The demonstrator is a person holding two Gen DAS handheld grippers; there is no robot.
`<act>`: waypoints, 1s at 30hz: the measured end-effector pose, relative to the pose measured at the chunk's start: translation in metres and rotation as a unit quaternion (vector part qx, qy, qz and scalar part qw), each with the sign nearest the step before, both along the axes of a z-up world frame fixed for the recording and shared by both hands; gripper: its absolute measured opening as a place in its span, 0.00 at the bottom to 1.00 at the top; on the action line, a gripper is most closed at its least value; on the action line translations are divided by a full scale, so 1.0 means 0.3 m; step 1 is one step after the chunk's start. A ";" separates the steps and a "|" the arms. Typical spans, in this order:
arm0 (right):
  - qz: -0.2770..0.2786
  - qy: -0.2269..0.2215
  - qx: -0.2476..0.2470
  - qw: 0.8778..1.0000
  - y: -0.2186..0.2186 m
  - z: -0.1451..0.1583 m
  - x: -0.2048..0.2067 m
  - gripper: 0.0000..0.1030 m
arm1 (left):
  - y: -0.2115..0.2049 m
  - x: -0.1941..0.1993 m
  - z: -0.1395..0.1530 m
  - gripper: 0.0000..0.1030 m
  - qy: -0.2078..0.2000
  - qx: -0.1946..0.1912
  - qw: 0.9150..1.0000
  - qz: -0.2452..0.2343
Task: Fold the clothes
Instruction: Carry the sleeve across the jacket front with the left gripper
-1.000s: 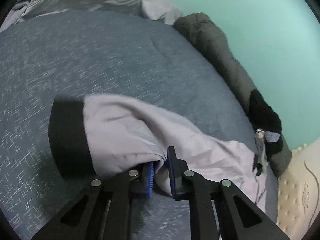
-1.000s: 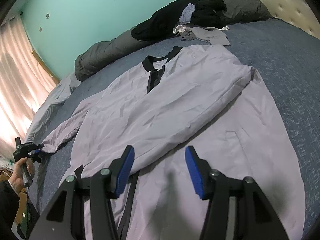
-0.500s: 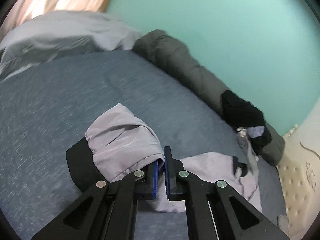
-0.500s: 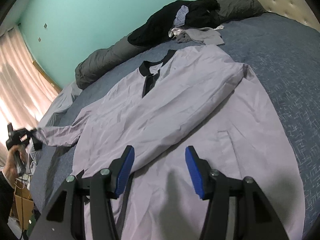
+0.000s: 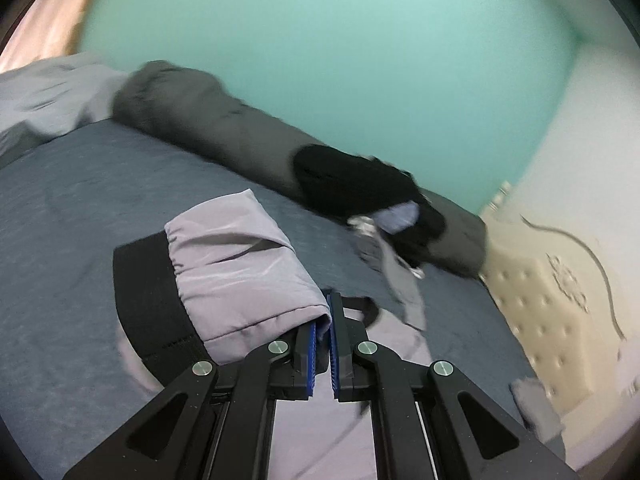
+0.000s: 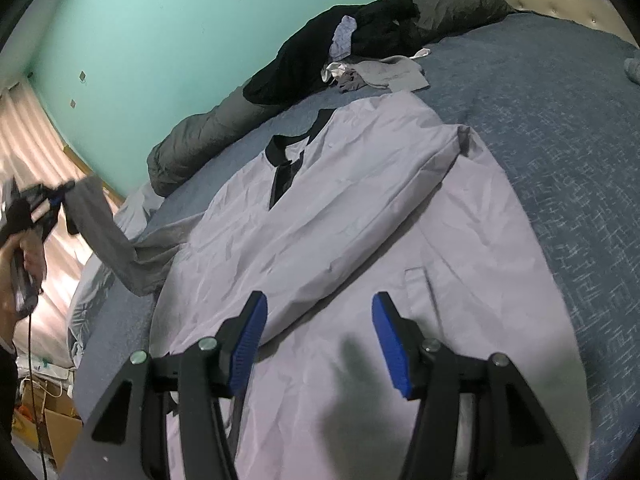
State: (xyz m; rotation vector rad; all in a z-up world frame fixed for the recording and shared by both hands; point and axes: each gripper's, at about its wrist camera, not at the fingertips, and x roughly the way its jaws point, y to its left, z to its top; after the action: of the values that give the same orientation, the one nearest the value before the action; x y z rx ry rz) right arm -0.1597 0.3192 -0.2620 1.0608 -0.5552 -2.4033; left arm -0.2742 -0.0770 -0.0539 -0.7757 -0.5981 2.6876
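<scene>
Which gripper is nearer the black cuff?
Left. The left gripper is shut on the sleeve right beside the black cuff, lifted off the bed. The right gripper, jaws opening and empty, hovers over the shirt's lower body.

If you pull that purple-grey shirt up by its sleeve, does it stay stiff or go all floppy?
Probably floppy: the sleeve pinched in the left gripper sags in a curve down to the bed. It looks thin and light, since the shirt lies flat with fine wrinkles. The slight sheen hints it may be slippery.

Bedroom: bed [image 6: 560, 128], tufted headboard [image 5: 540, 280].
</scene>
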 end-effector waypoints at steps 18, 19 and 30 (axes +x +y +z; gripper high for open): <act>-0.054 -0.006 -0.044 0.998 0.177 0.042 -0.023 0.56 | 0.891 0.176 -0.464 0.12 -0.119 -0.200 0.930 -0.285; -0.057 -0.007 -0.045 0.997 0.182 0.041 -0.025 0.56 | 0.908 0.196 -0.496 0.24 -0.127 -0.212 0.923 -0.296; -0.083 -0.026 -0.065 0.994 0.232 0.011 -0.035 0.56 | 0.810 0.291 -0.498 0.48 -0.114 -0.219 0.923 -0.296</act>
State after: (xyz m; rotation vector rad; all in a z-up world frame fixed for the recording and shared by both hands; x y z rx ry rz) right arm -0.1702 0.3889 -0.2587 1.0596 -0.8363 -2.4476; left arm -0.1867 0.1660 -0.2033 -1.1706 0.2006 2.1828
